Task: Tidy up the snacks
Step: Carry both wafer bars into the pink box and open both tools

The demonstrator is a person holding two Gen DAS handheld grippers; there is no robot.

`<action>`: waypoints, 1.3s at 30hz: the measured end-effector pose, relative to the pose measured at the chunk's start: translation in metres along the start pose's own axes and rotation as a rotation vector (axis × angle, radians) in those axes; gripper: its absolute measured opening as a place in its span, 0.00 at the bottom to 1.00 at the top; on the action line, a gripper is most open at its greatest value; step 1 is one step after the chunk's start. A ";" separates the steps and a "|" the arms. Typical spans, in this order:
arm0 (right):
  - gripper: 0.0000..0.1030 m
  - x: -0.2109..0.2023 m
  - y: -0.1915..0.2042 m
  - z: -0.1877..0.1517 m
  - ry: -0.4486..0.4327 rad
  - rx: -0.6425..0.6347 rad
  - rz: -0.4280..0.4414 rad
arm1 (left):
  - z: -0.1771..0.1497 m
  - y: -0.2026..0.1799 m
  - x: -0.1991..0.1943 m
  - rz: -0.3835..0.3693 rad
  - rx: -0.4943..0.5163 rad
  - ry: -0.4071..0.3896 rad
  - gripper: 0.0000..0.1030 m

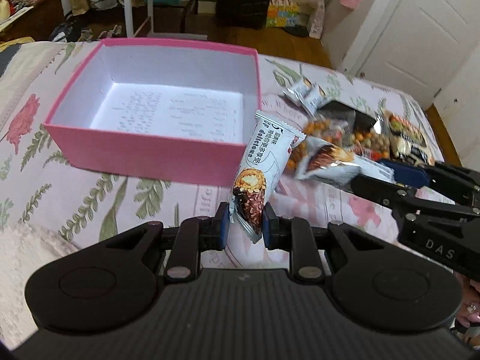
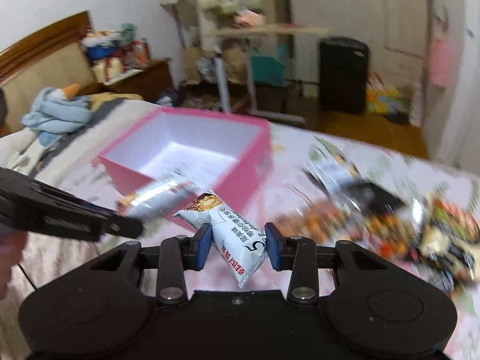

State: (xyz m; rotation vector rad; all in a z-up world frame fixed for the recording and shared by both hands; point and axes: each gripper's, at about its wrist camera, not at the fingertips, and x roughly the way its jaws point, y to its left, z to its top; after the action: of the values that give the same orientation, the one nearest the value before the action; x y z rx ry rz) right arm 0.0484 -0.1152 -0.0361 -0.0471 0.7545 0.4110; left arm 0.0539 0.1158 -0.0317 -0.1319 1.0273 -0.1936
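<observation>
Two grippers, each clamped on a white snack-bar packet: left gripper (image 1: 245, 223) on one packet (image 1: 260, 168), right gripper (image 2: 237, 246) on the other (image 2: 222, 234), both near the empty pink box (image 1: 144, 147). Recommend clearing the rim, then releasing low inside.

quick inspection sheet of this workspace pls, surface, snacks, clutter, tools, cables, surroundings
surface: bed with floral bedspread.
job's things: open pink box, only a printed sheet showing on its floor; white snack bar packet in the left tool; a matching packet in the right tool; loose snack pile right of the box.
clutter: blue blanket bunched at the bed head.
grippers: left tool shut on its packet, held upright near the box's front corner; right tool shut on its packet; right view blurred.
cables: nothing seen.
surroundings: white door, black appliance, bags on wooden floor.
</observation>
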 end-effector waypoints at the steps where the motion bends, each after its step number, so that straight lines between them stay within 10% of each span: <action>1: 0.42 0.005 0.006 0.007 -0.009 -0.023 0.002 | 0.004 0.004 -0.001 0.011 -0.011 -0.006 0.20; 13: 0.42 0.086 0.027 0.080 -0.043 -0.182 -0.006 | 0.071 0.053 0.033 0.123 -0.064 -0.085 0.20; 29: 0.41 0.226 0.036 0.098 0.163 -0.466 -0.012 | 0.131 0.097 0.176 0.149 -0.180 0.123 0.23; 39: 0.73 0.177 0.016 0.097 0.043 -0.386 0.003 | 0.122 0.100 0.151 0.156 -0.156 0.072 0.42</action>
State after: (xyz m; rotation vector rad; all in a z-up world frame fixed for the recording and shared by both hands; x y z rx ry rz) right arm 0.2211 -0.0210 -0.0831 -0.4180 0.7084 0.5558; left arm 0.2447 0.1816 -0.1154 -0.1863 1.1189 0.0240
